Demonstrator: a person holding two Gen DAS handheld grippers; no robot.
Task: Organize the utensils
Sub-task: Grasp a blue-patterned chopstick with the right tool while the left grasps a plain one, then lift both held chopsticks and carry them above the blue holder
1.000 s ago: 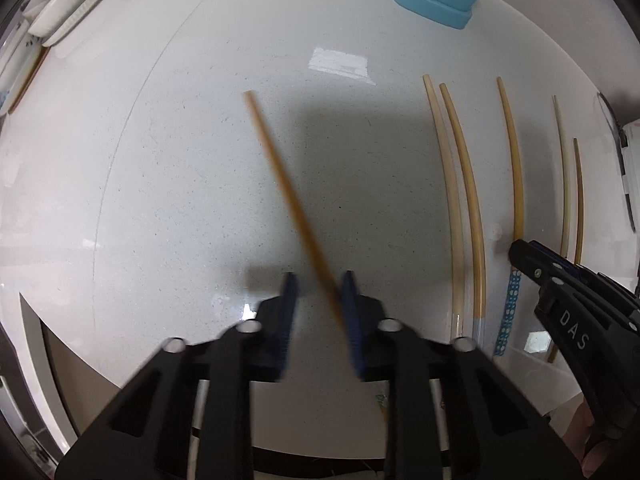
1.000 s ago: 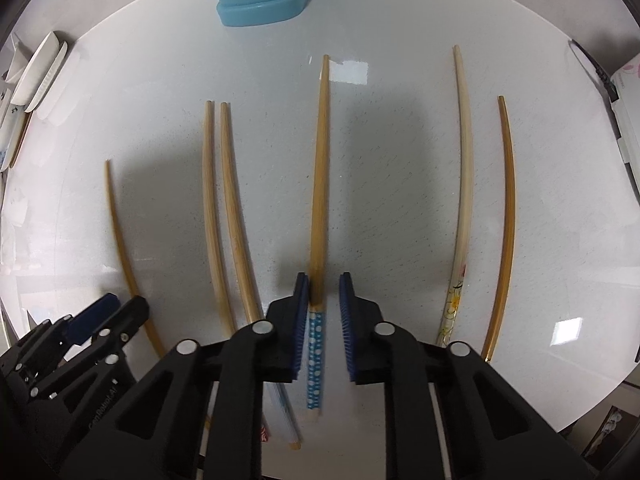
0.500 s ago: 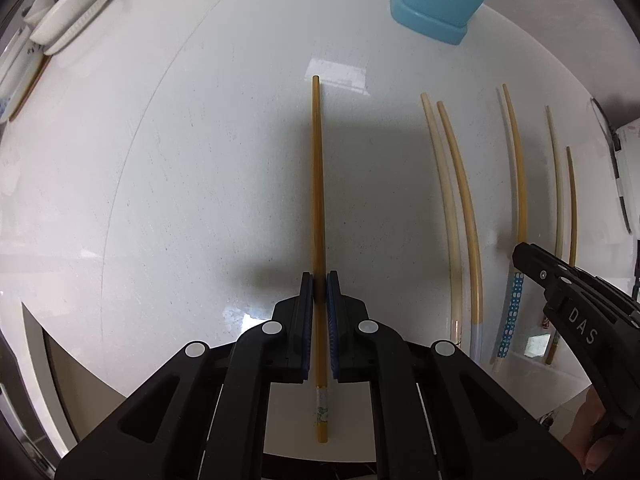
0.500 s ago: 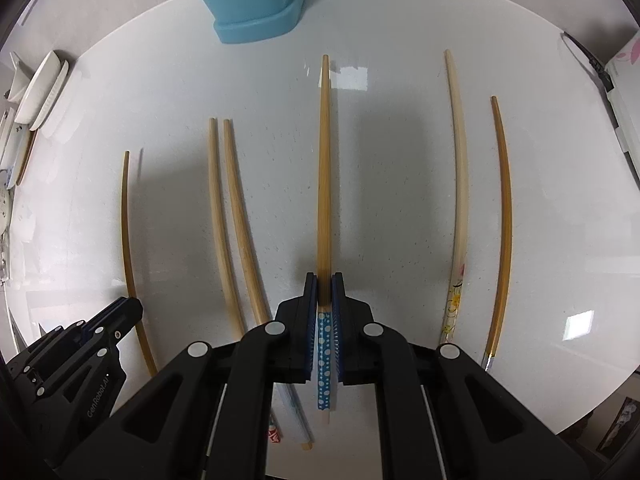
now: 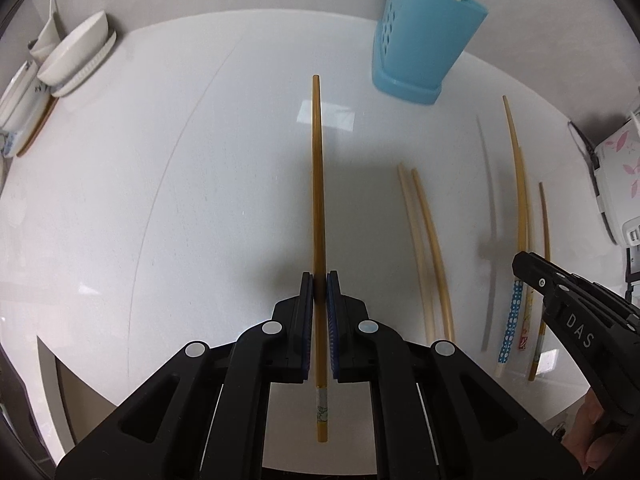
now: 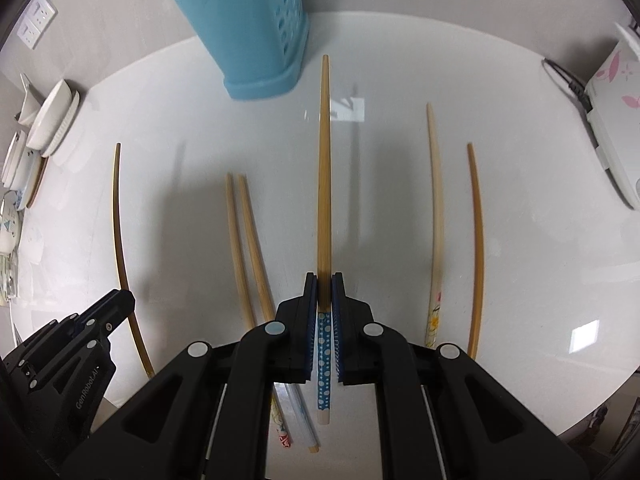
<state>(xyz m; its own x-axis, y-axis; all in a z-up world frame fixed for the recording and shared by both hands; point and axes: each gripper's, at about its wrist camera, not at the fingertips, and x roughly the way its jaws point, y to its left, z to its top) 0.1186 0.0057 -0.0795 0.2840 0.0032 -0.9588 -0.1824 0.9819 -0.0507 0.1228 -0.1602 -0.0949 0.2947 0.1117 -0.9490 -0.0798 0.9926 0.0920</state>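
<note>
A dark-amber chopstick (image 5: 318, 208) is clamped between the closed jaws of the left gripper (image 5: 319, 294), and a blue-dotted chopstick (image 6: 325, 216) is clamped in the same way by the right gripper (image 6: 325, 292). Each stick is gripped near its decorated butt end, and its long axis runs forward along the gripper's fingers, tapered tip leading. Both sticks are seen clear of the white worktop (image 5: 160, 208), with their shadows cast beside them.

The blue utensil holder (image 5: 424, 36) is what the coming move is judged to turn on. In the left wrist view it stands ahead and to the right of the held tip; in the right wrist view (image 6: 248, 36) it stands ahead and to the left. It therefore lies between the two hands and beyond both tips, with neither plainly nearer. Chopsticks are already seen standing in its open top. Since entry is from above, each stick would probably have to be carried over the rim and tipped so that the point goes in first.

Four more chopsticks are left flat on the worktop: a pale pair (image 6: 244, 248) between the grippers, and a cream chopstick (image 6: 437, 216) and a brown chopstick (image 6: 477, 248) right of the right gripper, all roughly parallel to the held ones.
</note>
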